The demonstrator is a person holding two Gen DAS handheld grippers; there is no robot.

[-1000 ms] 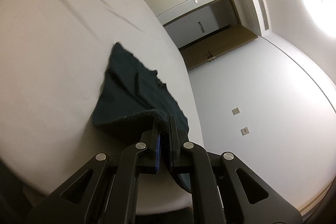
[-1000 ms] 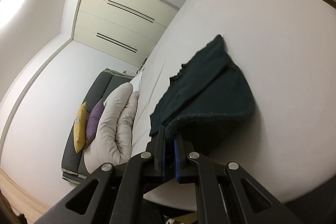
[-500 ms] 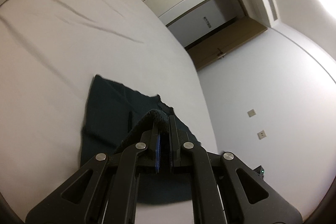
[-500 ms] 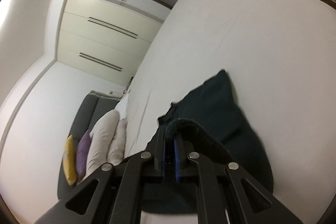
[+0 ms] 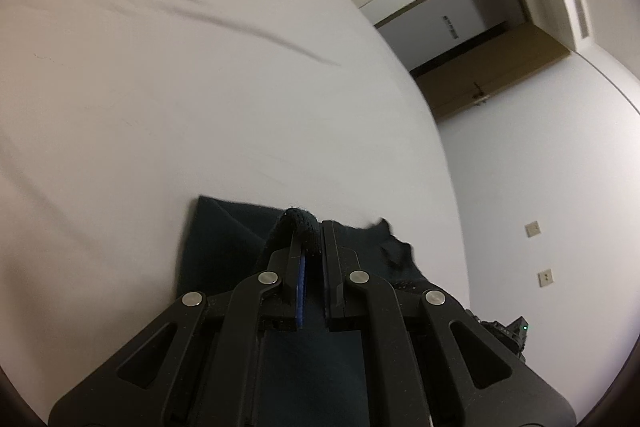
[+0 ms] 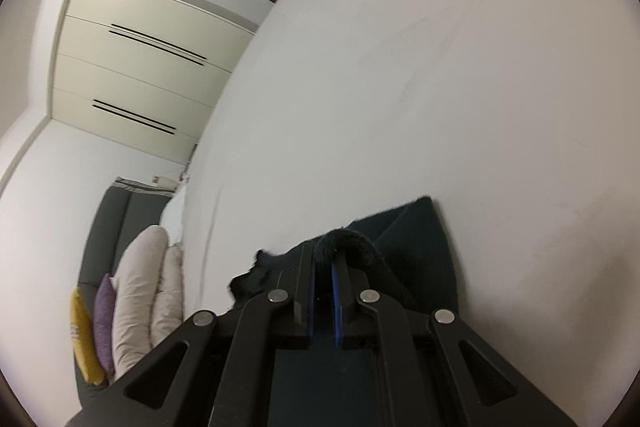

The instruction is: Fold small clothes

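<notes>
A small dark teal garment [image 5: 224,247] lies on the white bed sheet [image 5: 160,87], partly under my grippers. My left gripper [image 5: 310,227] is shut on a thick hem of the dark garment, which bulges over the fingertips. In the right wrist view the same garment [image 6: 420,239] lies on the sheet [image 6: 440,87], and my right gripper [image 6: 324,247] is shut on another part of its hem. The cloth near both grippers is folded forward over the flat part. Most of the garment is hidden below the gripper bodies.
A white duvet [image 6: 148,275] with yellow and purple cushions [image 6: 92,327] sits on a grey sofa to the left. Cream wardrobe doors [image 6: 140,67] and a doorway [image 5: 460,27] stand beyond the bed. The bed edge meets a white wall [image 5: 540,187] at the right.
Both grippers have carried the held hem forward and down over the garment, so the far part now lies close under the fingertips. Both stay shut on the cloth.
</notes>
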